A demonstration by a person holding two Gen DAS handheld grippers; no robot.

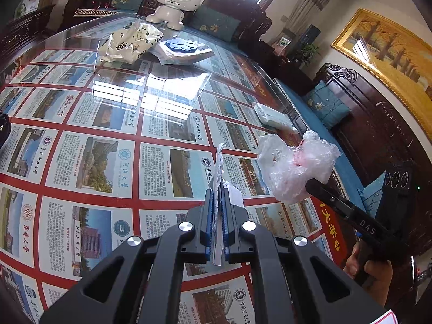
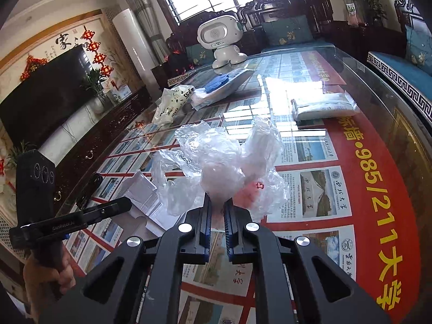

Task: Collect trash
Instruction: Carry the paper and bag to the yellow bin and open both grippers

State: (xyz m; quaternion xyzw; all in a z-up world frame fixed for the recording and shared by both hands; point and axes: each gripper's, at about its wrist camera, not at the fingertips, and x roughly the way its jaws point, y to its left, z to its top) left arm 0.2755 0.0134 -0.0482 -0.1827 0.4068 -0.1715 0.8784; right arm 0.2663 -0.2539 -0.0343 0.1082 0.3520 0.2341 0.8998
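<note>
My left gripper (image 1: 218, 189) is shut on a flat white paper box (image 1: 219, 167), seen edge-on and held above the glass table (image 1: 108, 124). The box also shows in the right wrist view (image 2: 143, 197). My right gripper (image 2: 217, 201) is shut on a crumpled clear plastic bag (image 2: 216, 162) with a pink print, held above the table; it shows in the left wrist view (image 1: 291, 162) too. A crumpled white printed bag (image 1: 129, 43) and a clear packet with blue pieces (image 1: 183, 50) lie at the table's far end.
A white toy robot (image 1: 172, 0) stands at the far edge. A wrapped white pack (image 2: 324, 105) lies near the right edge. Dark carved sofas with blue cushions (image 1: 329, 105) surround the table. A TV (image 2: 40, 108) stands on the left.
</note>
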